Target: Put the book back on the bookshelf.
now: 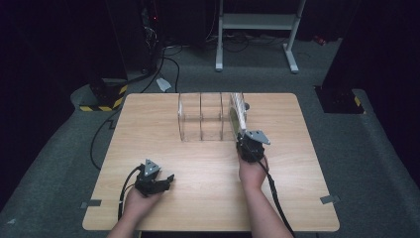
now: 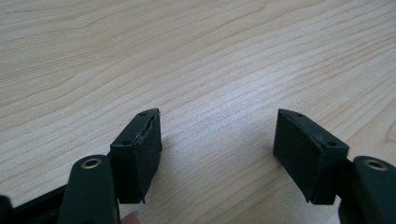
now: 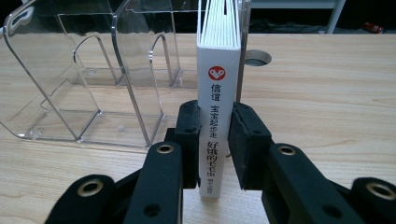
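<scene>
One book (image 3: pixel 218 100) stands upright, spine pinched by the right gripper (image 3: pixel 215 140), at the rack's (image 1: pixel 200 119) three o'clock end, probably just inside; its long axis runs toward twelve. Left gripper (image 2: pixel 217 144) rests spread, empty, at seven o'clock.

Left tool (image 1: pixel 154 179) sits low near the counter's (image 1: pixel 208 208) front-left corner, held in the left hand (image 1: pixel 138 201), forearm coming in from the front edge. Jaws spread wide, nothing btwn the pads (image 2: pixel 140 154), tips angled down at the surface. Right tool (image 1: pixel 250 144) is farther in, approx. mid-counter, right of centre; right hand (image 1: pixel 252 171) behind it, forearm stretched fwd, cable trailing back along it. Its jaws are pinched tight, pads (image 3: pixel 189 140) pressing both sides of a thin upright book (image 3: pixel 217 107).
</scene>
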